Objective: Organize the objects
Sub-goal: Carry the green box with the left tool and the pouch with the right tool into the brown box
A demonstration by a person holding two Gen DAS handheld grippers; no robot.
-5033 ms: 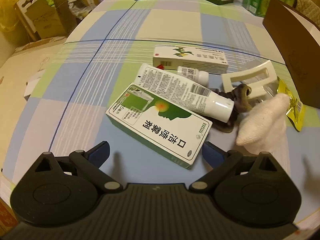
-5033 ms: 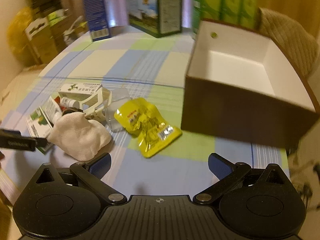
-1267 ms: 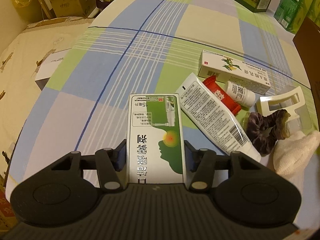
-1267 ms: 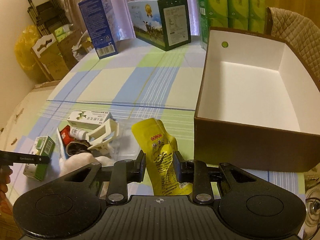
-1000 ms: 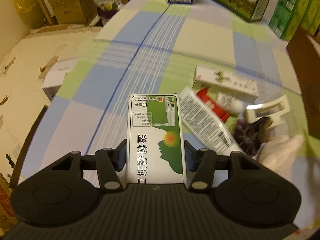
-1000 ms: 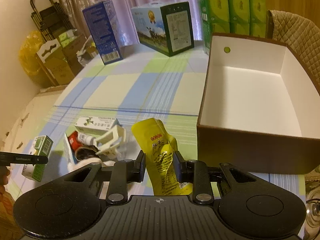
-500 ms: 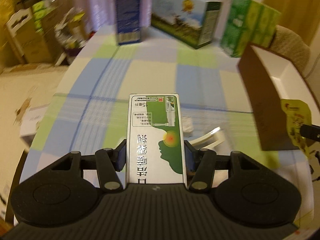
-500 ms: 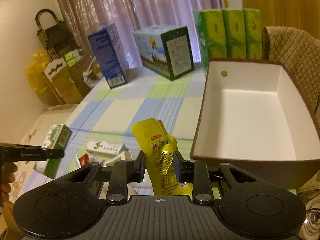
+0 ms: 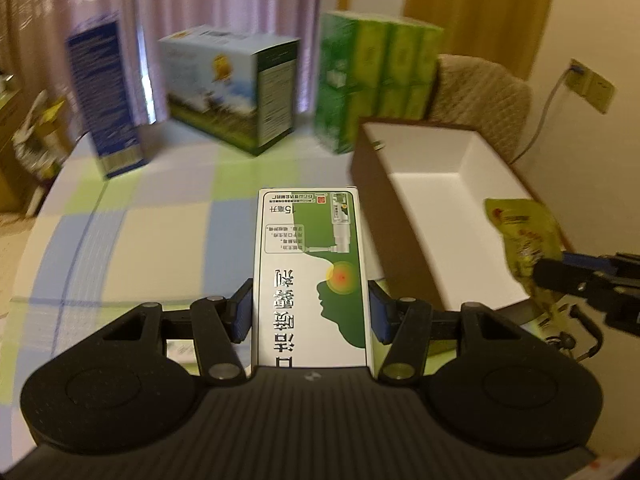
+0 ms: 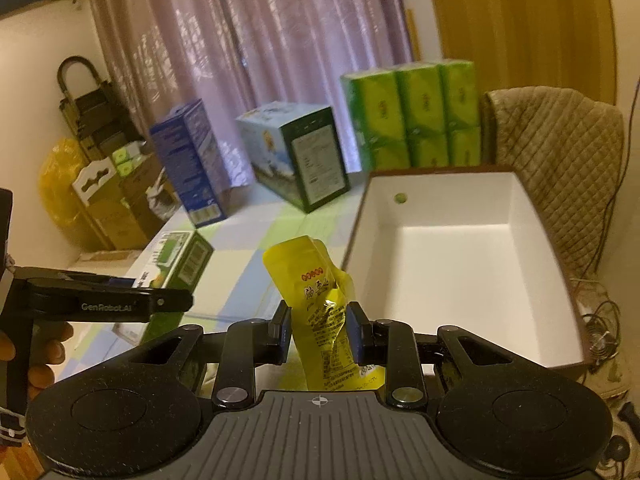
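A green-and-white carton (image 9: pixel 311 276) is pinched at its near end between the pads of the left gripper (image 9: pixel 310 312) and held above the checked tabletop (image 9: pixel 160 232). The same carton (image 10: pixel 176 260) is seen from the right wrist view at left, raised off the tabletop, with part of a hand (image 10: pixel 38 356) seen below the gripper body. A yellow pouch (image 10: pixel 324 312) is clamped upright between the pads of the right gripper (image 10: pixel 318 334), its top crumpled and leaning left. In the left wrist view the pouch (image 9: pixel 524 236) is seen at the right edge, over the near right part of the box.

A brown box (image 10: pixel 464 272) with a white inside is set on the right of the tabletop, open on top. Nothing is seen lying in it; a small round hole is seen in its far wall. In the left wrist view the box (image 9: pixel 436 184) is just right of the held carton.

At the far edge a blue carton (image 10: pixel 188 164), a milk case (image 10: pixel 296 152) and green tissue packs (image 10: pixel 416 112) are stood in a row, the packs just behind the box. A quilted chair back (image 10: pixel 560 160) is seen to the right of the box. Curtains (image 10: pixel 256 40) are hung behind.
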